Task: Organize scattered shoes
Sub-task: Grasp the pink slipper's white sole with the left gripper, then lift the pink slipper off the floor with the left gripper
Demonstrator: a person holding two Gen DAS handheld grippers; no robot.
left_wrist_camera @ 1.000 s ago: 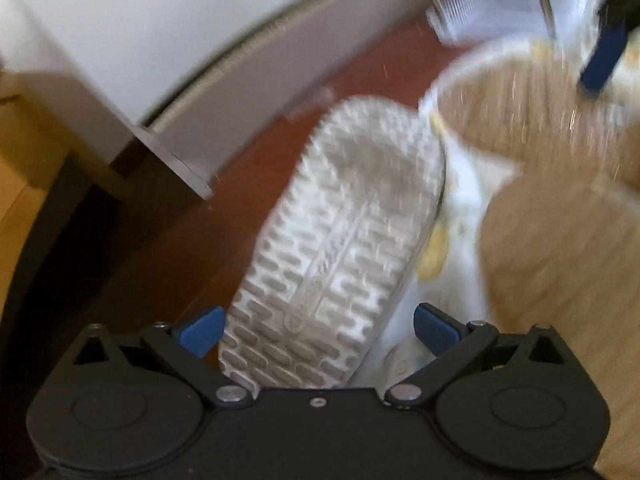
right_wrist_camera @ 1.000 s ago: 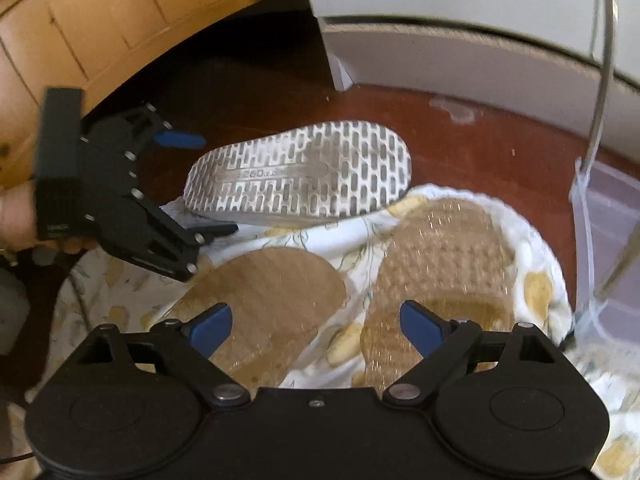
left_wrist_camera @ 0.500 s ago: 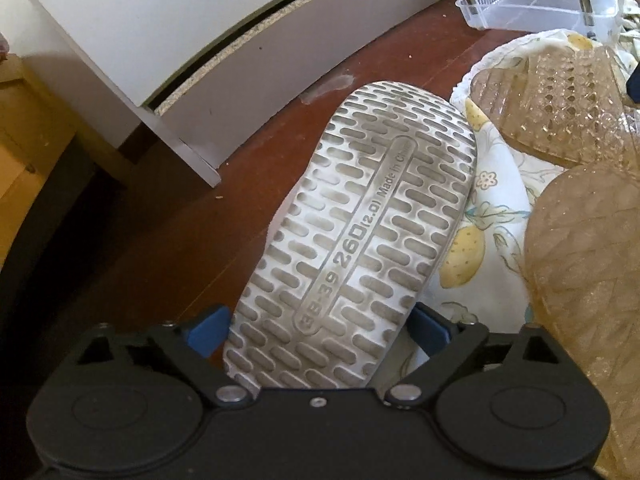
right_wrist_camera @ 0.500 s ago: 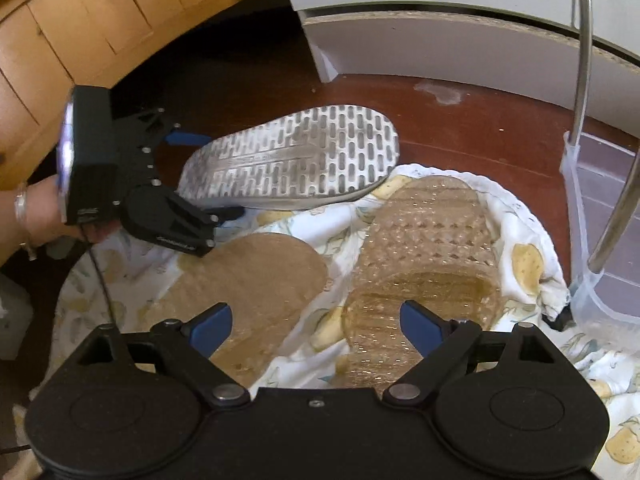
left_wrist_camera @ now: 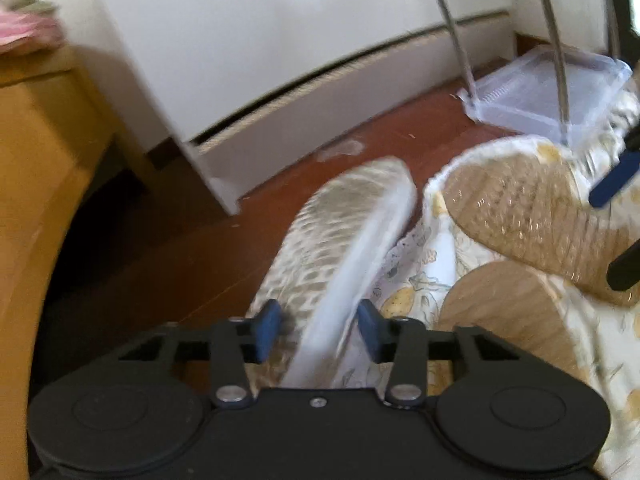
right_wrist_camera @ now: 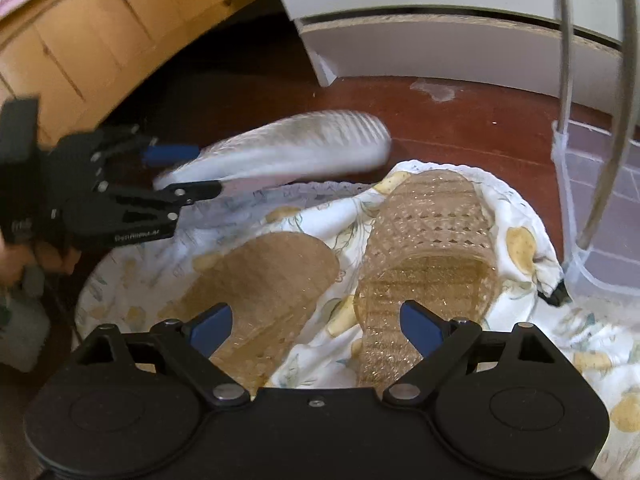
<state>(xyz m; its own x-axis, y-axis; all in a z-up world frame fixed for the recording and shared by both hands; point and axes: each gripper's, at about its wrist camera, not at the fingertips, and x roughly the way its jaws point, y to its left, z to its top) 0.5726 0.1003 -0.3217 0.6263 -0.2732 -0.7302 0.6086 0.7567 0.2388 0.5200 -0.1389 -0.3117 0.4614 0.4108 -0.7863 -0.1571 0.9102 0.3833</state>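
Left gripper (left_wrist_camera: pixel 318 330) jaws closing on heel of white shoe (left_wrist_camera: pixel 340 240); shoe blurred, toe at 12 o'clock. Right gripper (right_wrist_camera: pixel 316 326) wide open, empty; amber slippers (right_wrist_camera: pixel 428 264) below, heels cut off.

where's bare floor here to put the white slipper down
Free: the red-brown floor between the white cabinet base and the lemon-print cloth; also the dark strip by the wooden cabinet. Crowded: the cloth, carrying two amber jelly sandals, and the clear plastic bin with metal legs at right.
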